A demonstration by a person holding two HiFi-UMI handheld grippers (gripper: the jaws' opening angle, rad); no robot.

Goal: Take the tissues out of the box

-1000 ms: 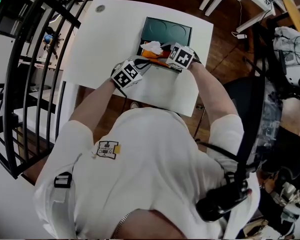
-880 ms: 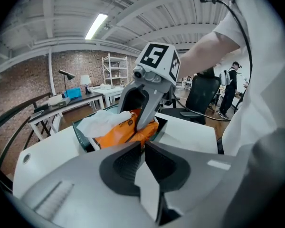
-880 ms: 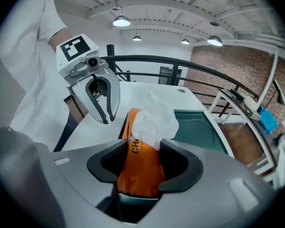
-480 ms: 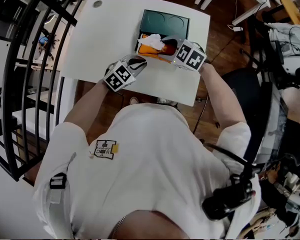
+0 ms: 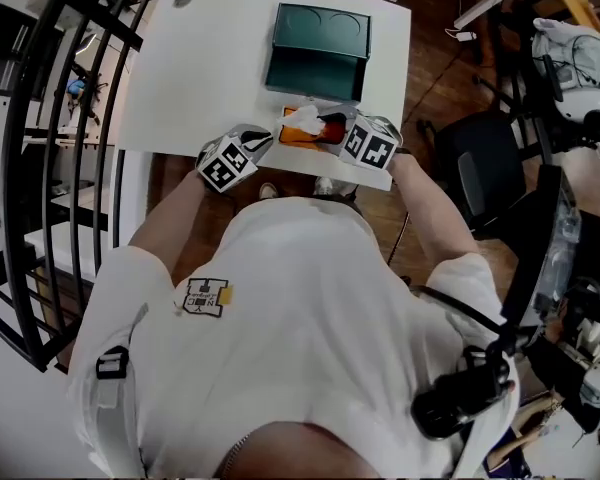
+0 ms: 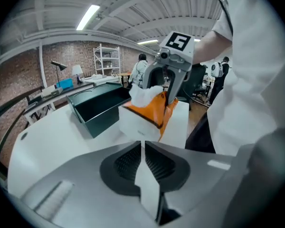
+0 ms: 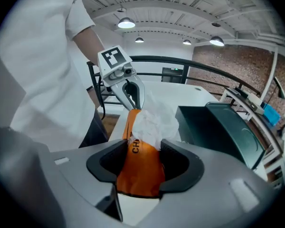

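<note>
Has dragged tissue box [image 5: 298, 137] from tray [image 5: 318, 30] to table's [image 5: 210, 63] front edge, clamped in right gripper [image 7: 140, 169], left gripper [image 6: 142, 152] closed empty; best pinch the soft, flimsy tuft [image 7: 154, 122].

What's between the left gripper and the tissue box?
Just bare white table separates the left gripper from the tissue box; the left gripper view shows it.

- We find the tissue box [image 5: 298, 136] at the near edge of the desk [image 5: 210, 78], a case [image 5: 315, 48] behind it.
- Our left tongs [image 5: 255, 140] sit left of it, right tongs [image 5: 332, 130] on it.
</note>
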